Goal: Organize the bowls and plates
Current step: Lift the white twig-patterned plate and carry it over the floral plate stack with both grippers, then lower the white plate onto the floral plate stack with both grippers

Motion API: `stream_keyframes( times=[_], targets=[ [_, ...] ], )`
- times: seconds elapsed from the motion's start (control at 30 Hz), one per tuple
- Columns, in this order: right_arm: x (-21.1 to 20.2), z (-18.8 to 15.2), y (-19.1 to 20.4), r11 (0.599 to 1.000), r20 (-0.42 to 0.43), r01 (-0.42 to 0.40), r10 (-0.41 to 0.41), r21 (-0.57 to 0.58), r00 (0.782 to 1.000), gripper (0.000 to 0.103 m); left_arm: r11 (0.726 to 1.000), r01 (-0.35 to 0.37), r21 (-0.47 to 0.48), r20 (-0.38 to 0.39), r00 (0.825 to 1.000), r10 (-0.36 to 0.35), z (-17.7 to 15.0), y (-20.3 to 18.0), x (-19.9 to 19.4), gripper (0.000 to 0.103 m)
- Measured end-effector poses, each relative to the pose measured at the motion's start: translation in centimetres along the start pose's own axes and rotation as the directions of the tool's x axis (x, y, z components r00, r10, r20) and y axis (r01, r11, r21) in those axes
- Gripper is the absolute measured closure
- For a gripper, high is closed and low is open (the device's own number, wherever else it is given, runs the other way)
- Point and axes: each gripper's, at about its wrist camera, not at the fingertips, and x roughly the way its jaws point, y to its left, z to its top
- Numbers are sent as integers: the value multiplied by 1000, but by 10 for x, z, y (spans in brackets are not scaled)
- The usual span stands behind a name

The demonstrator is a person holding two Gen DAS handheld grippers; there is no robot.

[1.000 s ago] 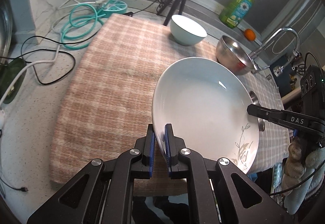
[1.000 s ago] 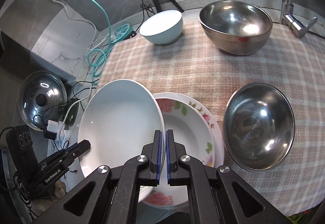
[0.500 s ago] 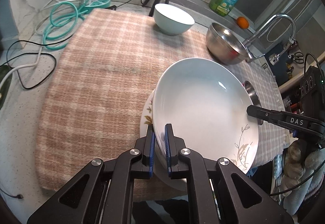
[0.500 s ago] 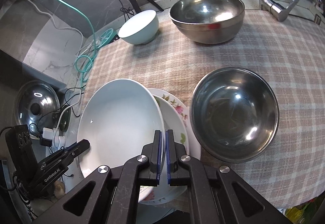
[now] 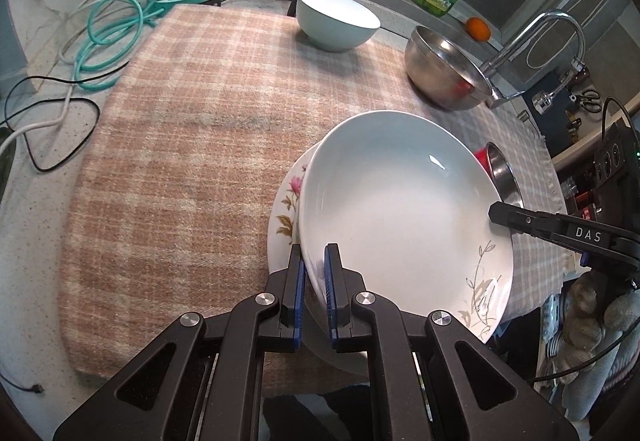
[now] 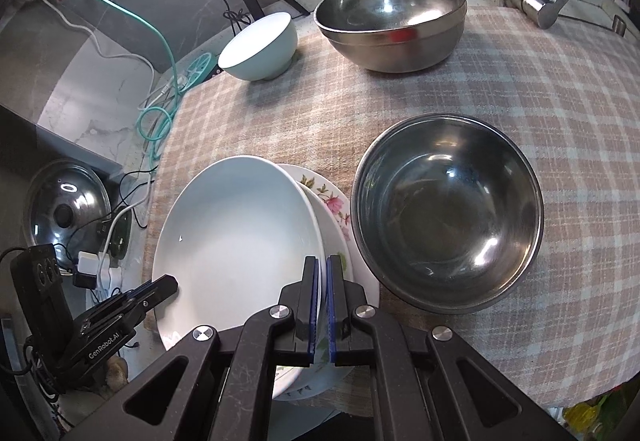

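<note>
Checked cloth covers the tabletop (image 5: 168, 145). Both grippers, left gripper (image 5: 311, 293) and right gripper (image 6: 323, 297), pinch opposite rims of a white plate (image 5: 396, 213), glazed, slippery, breakable, probably just above a floral plate (image 6: 334, 201). Beside it on the right sits a steel bowl (image 6: 448, 213); far off, a pale bowl (image 5: 338, 19).

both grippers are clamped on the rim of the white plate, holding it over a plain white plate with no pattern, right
Not quite. The plate underneath is not plain: the floral plate has pink flowers and leaves on its rim, clear in the right wrist view. The rest holds: the left gripper and right gripper both clamp the white plate's rim.
</note>
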Motion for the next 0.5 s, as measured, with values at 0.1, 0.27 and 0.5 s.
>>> stream_keyframes(
  times=[0.1, 0.27, 0.5],
  targets=[
    [2, -1, -2, 1000, -6, 4, -4, 4, 1000, 99, 1000, 0, 3, -8, 1000, 0, 0, -1, 3, 96],
    [6, -3, -6, 1000, -12, 6, -6, 12, 1000, 99, 1000, -3, 9, -16, 1000, 4, 0, -2, 5, 96],
    [10, -3, -9, 1000, -16, 7, -7, 18, 1000, 99, 1000, -9, 17, -18, 1000, 10, 1, -3, 6, 96]
  ],
)
